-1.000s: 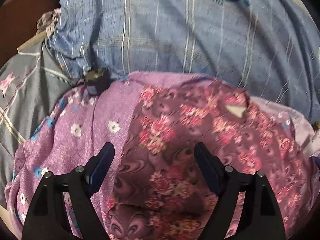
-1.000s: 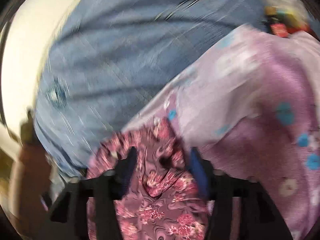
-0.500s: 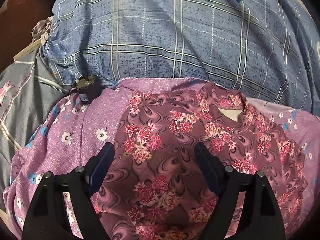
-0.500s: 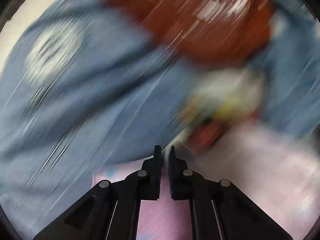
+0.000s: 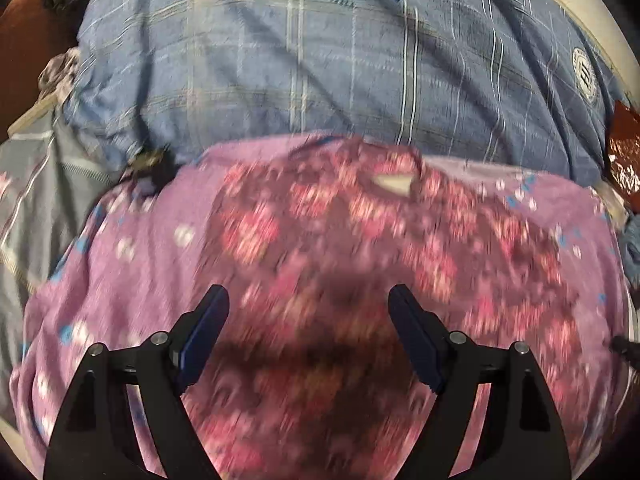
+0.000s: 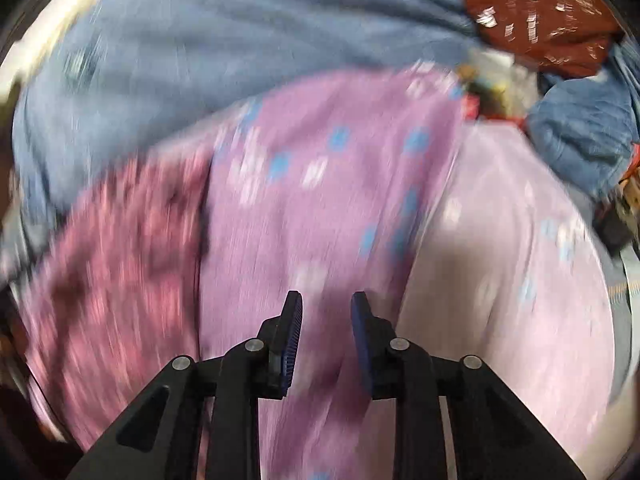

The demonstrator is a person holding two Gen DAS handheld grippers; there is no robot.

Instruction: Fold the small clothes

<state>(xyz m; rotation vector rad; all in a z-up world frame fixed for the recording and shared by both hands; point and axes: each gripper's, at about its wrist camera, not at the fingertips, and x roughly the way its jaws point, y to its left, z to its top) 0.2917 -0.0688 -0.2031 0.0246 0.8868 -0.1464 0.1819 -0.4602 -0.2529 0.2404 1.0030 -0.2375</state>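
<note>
The left gripper point(image 5: 308, 300) hovers spread wide and empty above the maroon floral garment point(image 5: 340, 264), which lies on the lilac flowered cloth point(image 6: 320, 184). The right gripper point(image 6: 326, 308), partly parted, grasps nothing. Beyond, motion-blurred, spreads the blue plaid bedding point(image 5: 320, 72).

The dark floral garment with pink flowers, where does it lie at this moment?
In the left wrist view the dark floral garment lies centre, on the lilac cloth, just below the blue checked bedding.
</note>
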